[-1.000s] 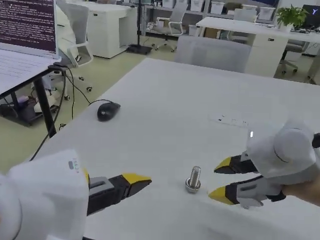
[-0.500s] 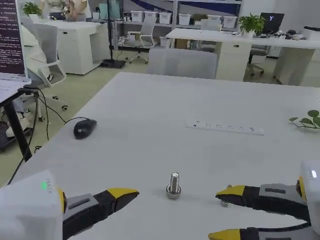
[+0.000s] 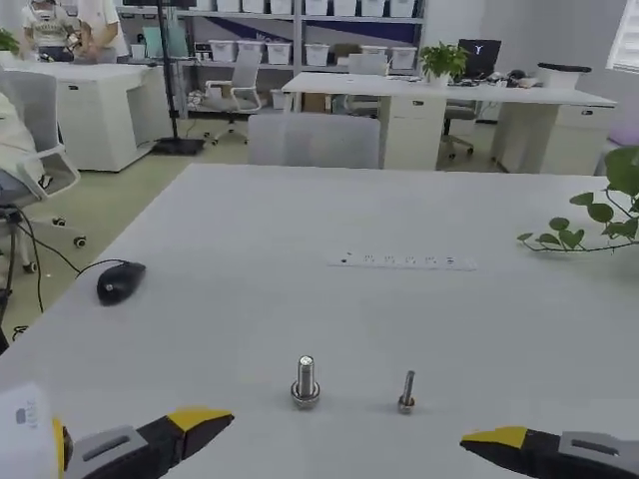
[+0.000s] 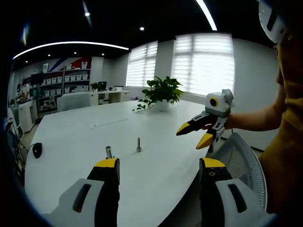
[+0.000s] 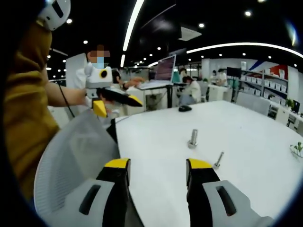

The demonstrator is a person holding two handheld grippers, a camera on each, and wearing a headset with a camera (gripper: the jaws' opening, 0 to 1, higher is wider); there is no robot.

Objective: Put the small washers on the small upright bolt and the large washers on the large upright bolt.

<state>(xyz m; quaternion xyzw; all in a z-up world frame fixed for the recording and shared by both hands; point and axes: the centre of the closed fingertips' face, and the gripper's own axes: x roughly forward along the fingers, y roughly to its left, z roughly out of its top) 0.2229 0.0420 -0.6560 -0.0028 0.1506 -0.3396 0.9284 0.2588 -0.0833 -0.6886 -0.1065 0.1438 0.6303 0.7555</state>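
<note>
**Both grippers spread wide, two bolts just ahead**

At the near edge of the white table (image 3: pixel 300 210), the left gripper (image 4: pixel 160 163) and the right gripper (image 5: pixel 158 164) hover with jaws parted, holding nothing. Just beyond and between them, the large bolt (image 3: pixel 306 381) stands upright, with the small bolt (image 3: pixel 406 391) near on its right, not touching. Farther off lie a computer mouse (image 3: pixel 120 283) at left and a power strip (image 3: pixel 404 261) mid-table.

We see the large bolt (image 3: pixel 306 382) and the small bolt (image 3: pixel 406 391) upright on the table (image 3: pixel 329 220), between the left hand-held gripper (image 3: pixel 196 423) and the right hand-held gripper (image 3: pixel 496 438).
</note>
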